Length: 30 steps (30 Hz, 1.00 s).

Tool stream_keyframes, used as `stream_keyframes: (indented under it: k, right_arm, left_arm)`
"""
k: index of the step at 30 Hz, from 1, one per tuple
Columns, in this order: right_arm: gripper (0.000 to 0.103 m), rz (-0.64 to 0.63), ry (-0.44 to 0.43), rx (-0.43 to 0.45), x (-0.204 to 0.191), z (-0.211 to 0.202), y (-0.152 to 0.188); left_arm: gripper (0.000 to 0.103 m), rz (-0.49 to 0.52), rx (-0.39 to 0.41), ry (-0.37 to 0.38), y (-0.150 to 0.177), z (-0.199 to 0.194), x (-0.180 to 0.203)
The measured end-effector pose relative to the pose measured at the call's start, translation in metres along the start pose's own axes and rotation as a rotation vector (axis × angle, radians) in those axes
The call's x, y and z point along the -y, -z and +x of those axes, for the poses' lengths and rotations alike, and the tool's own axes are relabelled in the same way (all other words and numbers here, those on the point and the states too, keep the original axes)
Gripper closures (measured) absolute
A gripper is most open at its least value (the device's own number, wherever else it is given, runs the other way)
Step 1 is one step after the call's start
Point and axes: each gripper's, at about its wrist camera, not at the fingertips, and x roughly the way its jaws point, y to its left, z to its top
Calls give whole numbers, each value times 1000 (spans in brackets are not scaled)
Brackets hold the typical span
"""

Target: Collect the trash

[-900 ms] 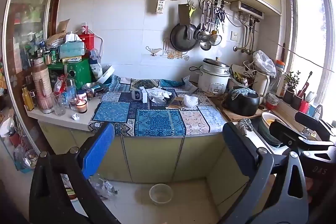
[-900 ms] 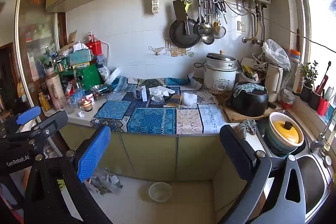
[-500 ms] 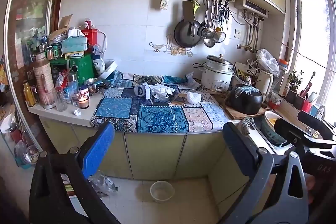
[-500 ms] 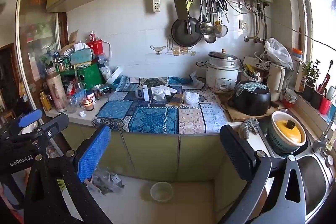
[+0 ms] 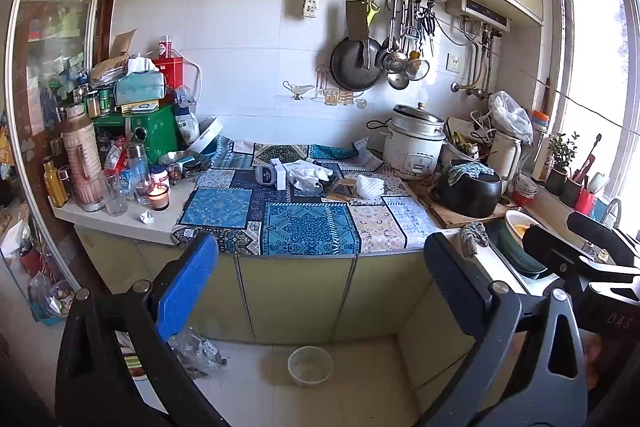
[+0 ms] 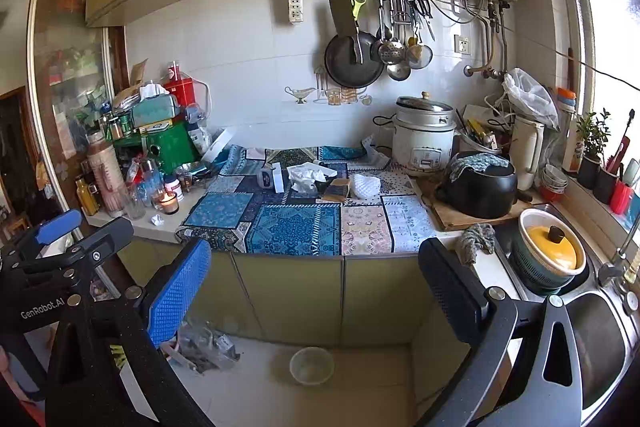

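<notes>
Nothing collected yet, judging by how things lie: both grippers empty, all the litter in place.

Left wrist view. Left gripper point(image 5: 320, 291) held wide, nothing between the blue pads, aimed at the cabinet front below the counter. Crumpled white tissue point(image 5: 308, 174) sits mid-counter on the patterned cloth point(image 5: 308, 227), at about 12 o'clock from the fingers and well apart. White foam wrapper point(image 5: 370, 185) just to its right, roughly 1 o'clock. Small paper wad point(image 5: 147, 217) on the bare counter edge beside the lit candle point(image 5: 159, 195), near 10 o'clock. Floor: plastic wrappers point(image 5: 196, 351) at 7 o'clock below the left pad, clear cup point(image 5: 310, 365) at 6 o'clock. Right gripper's body enters at the right edge.

Right wrist view. Right gripper point(image 6: 314, 291) likewise spread full, holding nothing. Same tissue point(image 6: 306, 177) at 12 o'clock, far off; foam wrapper point(image 6: 365, 185) toward 1 o'clock; paper wad point(image 6: 157, 220) at 10 o'clock. Floor wrappers point(image 6: 204, 347) at 7 o'clock, cup point(image 6: 311, 365) at 6 o'clock. Left gripper point(image 6: 60, 239) visible at 9 o'clock, also apart from everything.

Whole task remains: approach, pick each piece, find a bin. No bin seen in either view.
</notes>
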Motion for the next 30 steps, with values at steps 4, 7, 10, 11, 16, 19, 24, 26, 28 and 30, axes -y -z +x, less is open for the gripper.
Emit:
stream_keyframes:
  k: [4,7,10,11,16,19,24,26,28,30]
  right_arm:
    - [0,3,0,0,0,2,0]
    - [0,7,-2,1,0,2,0]
    - [0,9,-2,2,0,0,0]
    - [0,8,-2,2,0,0,0]
    - [0,10,-5,2,-1,0,-1]
    - [0,9,-6,5,-2,-2,-2]
    - [0,6,-12,7,-5,-5,-3]
    - [0,5,-15,8,-6,-6,-3]
    - [0,5,-19,8,-5,-6,-3]
    - [0,4,-21,7,-5,-7,-3]
  left_arm:
    - [0,9,2,1,-1,1,4]
    - [0,15,6,2,0,0,5]
    - [0,15,7,2,0,0,5]
    - [0,15,7,2,0,0,5]
    - [0,11,13,-9,1,-1,6]
    - [0,9,15,-14,2,-3,6]
    - [0,-2,14,-14,2,-5,6]
    - [0,-5,13,-13,2,-6,7]
    - [0,-4,16,-17,2,-7,7]
    - [0,-4,17,-22,2,-8,8]
